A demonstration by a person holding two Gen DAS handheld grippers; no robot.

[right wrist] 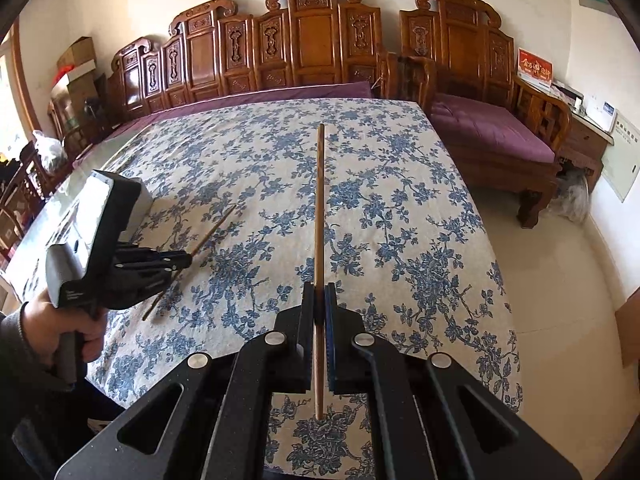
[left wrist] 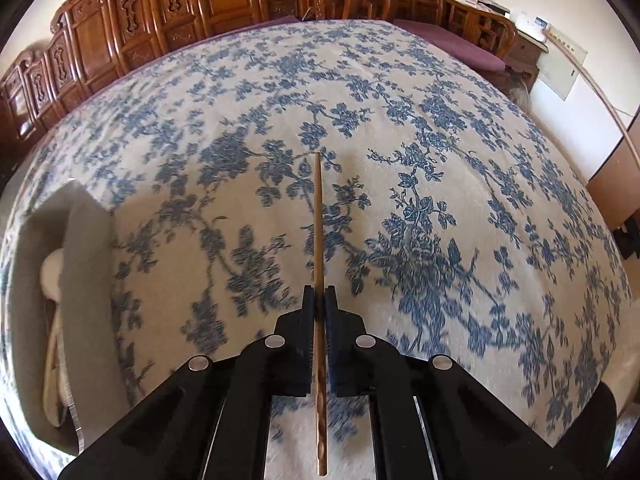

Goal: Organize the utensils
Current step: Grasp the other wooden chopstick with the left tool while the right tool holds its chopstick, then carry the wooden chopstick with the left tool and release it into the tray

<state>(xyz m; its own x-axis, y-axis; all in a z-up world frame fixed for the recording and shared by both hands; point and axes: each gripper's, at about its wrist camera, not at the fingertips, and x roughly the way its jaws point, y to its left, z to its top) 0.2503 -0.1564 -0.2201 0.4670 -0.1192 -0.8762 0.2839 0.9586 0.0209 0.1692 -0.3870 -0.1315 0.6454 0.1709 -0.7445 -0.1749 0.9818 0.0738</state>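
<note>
My left gripper (left wrist: 319, 296) is shut on a brown wooden chopstick (left wrist: 318, 220) that points forward above the blue-flowered tablecloth (left wrist: 420, 140). My right gripper (right wrist: 319, 292) is shut on a second wooden chopstick (right wrist: 319, 200), also pointing forward above the cloth. In the right wrist view the left gripper (right wrist: 188, 258) shows at the left, held by a hand, with its chopstick (right wrist: 212, 230) slanting low over the cloth. A grey utensil container (left wrist: 48, 300) with a white utensil (left wrist: 54, 276) inside sits at the left edge of the left wrist view.
Carved wooden benches (right wrist: 312, 48) with purple cushions (right wrist: 488, 128) line the table's far side and right. Boxes (right wrist: 76, 64) and a bag stand at far left. The beige floor (right wrist: 560, 280) lies right of the table edge.
</note>
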